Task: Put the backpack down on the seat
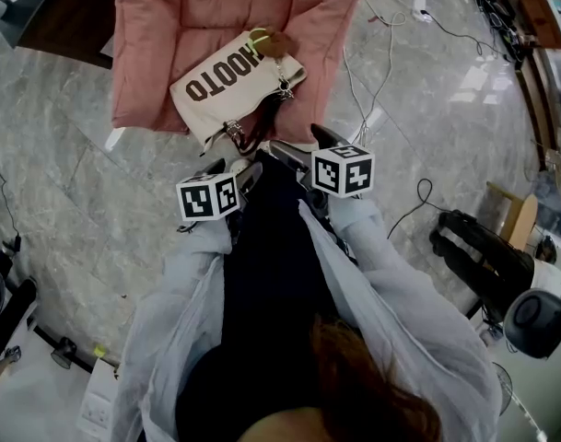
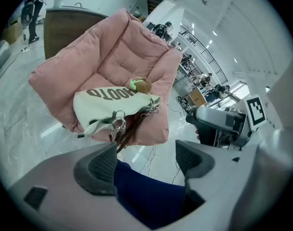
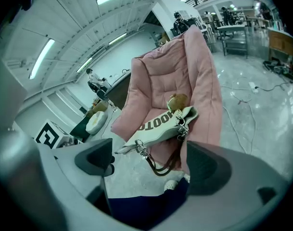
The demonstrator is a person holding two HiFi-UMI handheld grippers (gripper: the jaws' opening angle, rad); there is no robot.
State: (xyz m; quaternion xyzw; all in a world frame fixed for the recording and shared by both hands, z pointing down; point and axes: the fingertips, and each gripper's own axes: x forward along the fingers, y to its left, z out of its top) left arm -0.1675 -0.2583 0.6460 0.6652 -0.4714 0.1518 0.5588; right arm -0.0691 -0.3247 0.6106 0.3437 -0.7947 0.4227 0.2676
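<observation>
Head view: the backpack (image 1: 227,88), a cream bag with dark lettering, is seen lying flat on the front part of the pink padded seat (image 1: 156,49), its lower corner reaching just past the seat's front edge. Its dark strap (image 3: 161,171) and metal chain (image 2: 118,127) are left hanging over that edge toward the floor (image 1: 68,182). A small brown charm (image 1: 267,40) rests at the bag's far end. The bag's weight appears to be carried wholly by the cushion, so the setting-down is judged to be done. The left gripper (image 2: 146,154) and the right gripper (image 3: 149,159) are held low and close together in front of the seat, near the bag but clear of it, probably so that it is not disturbed. Both sets of jaws are spread as wide as they go; nothing is gripped or touched, and only floor and the person's dark clothing are seen between the pads.
</observation>
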